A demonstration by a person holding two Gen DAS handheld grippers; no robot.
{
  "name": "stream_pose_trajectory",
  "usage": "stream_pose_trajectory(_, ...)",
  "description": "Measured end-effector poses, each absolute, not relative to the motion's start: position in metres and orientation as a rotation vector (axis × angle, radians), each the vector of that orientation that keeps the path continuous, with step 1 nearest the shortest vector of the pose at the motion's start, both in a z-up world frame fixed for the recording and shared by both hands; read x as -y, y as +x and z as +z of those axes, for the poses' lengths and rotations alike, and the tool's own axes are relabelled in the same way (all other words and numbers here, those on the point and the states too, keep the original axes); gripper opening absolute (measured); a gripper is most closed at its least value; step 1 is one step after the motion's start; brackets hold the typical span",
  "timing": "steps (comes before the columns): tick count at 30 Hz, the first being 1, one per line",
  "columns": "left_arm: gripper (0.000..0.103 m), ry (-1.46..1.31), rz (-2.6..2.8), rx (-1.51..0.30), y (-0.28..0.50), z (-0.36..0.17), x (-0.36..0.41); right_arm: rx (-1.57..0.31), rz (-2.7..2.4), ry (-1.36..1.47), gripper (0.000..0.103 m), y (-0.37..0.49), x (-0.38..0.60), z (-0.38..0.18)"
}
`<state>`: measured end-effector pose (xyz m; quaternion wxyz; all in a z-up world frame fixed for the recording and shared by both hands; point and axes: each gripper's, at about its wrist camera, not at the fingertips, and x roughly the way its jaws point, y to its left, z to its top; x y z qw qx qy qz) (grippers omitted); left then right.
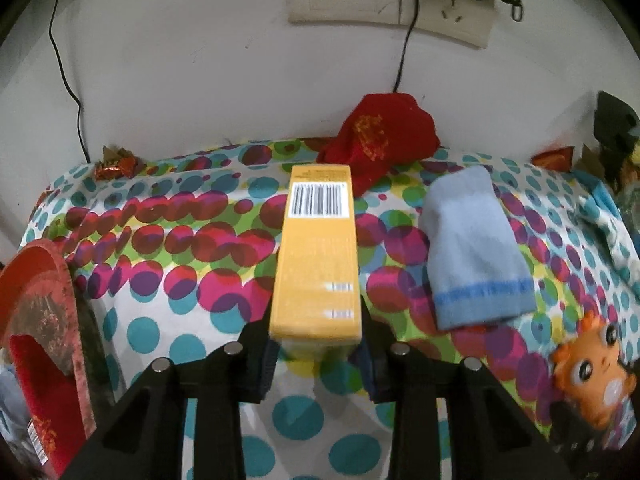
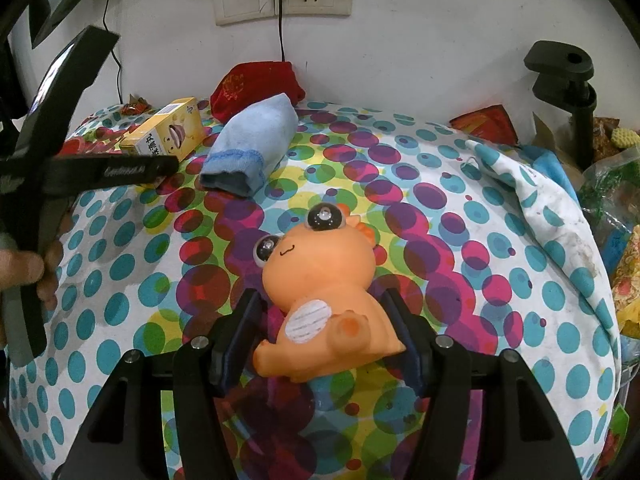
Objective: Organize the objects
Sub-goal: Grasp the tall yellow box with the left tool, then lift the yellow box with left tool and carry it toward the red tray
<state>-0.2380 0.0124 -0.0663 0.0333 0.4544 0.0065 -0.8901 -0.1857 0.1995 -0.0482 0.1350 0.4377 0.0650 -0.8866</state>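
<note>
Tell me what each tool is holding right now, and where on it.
Left tool: yellow box, clamped by its near end. Right tool: orange toy, gripped across its lower body.

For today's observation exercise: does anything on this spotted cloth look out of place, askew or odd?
Mostly loose clutter. The orange toy lies tipped on its side between the right gripper's fingers. A red cloth sits crumpled by the wall, and the spotted cloth is bunched up at its right edge. Nothing looks spilled or broken.
</note>
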Motion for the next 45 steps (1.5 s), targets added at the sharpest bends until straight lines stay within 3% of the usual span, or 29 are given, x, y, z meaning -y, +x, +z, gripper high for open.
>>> stream_pose_trajectory(11, 0.033, 1.404, -2.783, -0.177, -0.247, -0.066, 0.002, -0.187, -2.566, 1.268, 0.062, -0.185, -0.200, -0.048)
stream_pose_trajectory(16, 0.033, 1.370, -2.807, 0.003, -0.252, -0.067, -0.009, -0.188, -2.564, 1.269, 0.064, -0.184, -0.200, -0.048)
stream_pose_trajectory(20, 0.034, 1.340, -2.821, 0.019, -0.252, -0.069, -0.011, -0.187, -2.566, 1.268, 0.064, -0.184, -0.200, -0.049)
stream_pose_trajectory(23, 0.052, 1.338, -2.795, -0.011, -0.252, -0.070, -0.005, -0.188, -2.566, 1.268, 0.064, -0.183, -0.200, -0.049)
stream_pose_trajectory(25, 0.100, 1.332, -2.706, -0.040, -0.254, -0.073, 0.004, -0.190, -2.567, 1.268, 0.064, -0.183, -0.200, -0.049)
stream_pose_trajectory(26, 0.103, 1.351, -2.653, -0.095, -0.256, -0.077, 0.012, -0.188, -2.566, 1.268, 0.064, -0.183, -0.201, -0.049)
stream_pose_trajectory(27, 0.103, 1.358, -2.657, -0.157, -0.256, -0.077, 0.018, -0.187, -2.566, 1.268, 0.064, -0.183, -0.201, -0.049)
stream_pose_trajectory(38, 0.103, 1.353, -2.643, -0.144, -0.255, -0.076, 0.018, -0.188, -2.565, 1.269, 0.065, -0.182, -0.200, -0.049)
stream_pose_trajectory(39, 0.098, 1.353, -2.661, -0.137, -0.255, -0.076, 0.016, -0.187, -2.565, 1.269, 0.065, -0.182, -0.200, -0.050)
stream_pose_trajectory(41, 0.078, 1.346, -2.722, -0.103, -0.255, -0.074, 0.010, -0.187, -2.564, 1.269, 0.067, -0.182, -0.200, -0.049)
stream_pose_trajectory(42, 0.058, 1.342, -2.762, -0.078, -0.254, -0.072, 0.008, -0.186, -2.558, 1.269, 0.069, -0.182, -0.199, -0.050)
stream_pose_trajectory(43, 0.048, 1.351, -2.793, -0.060, -0.255, -0.071, 0.005, -0.190, -2.554, 1.269, 0.070, -0.182, -0.198, -0.050)
stream_pose_trajectory(45, 0.045, 1.369, -2.810, -0.034, -0.257, -0.071, 0.002, -0.197, -2.551, 1.269, 0.072, -0.182, -0.197, -0.050)
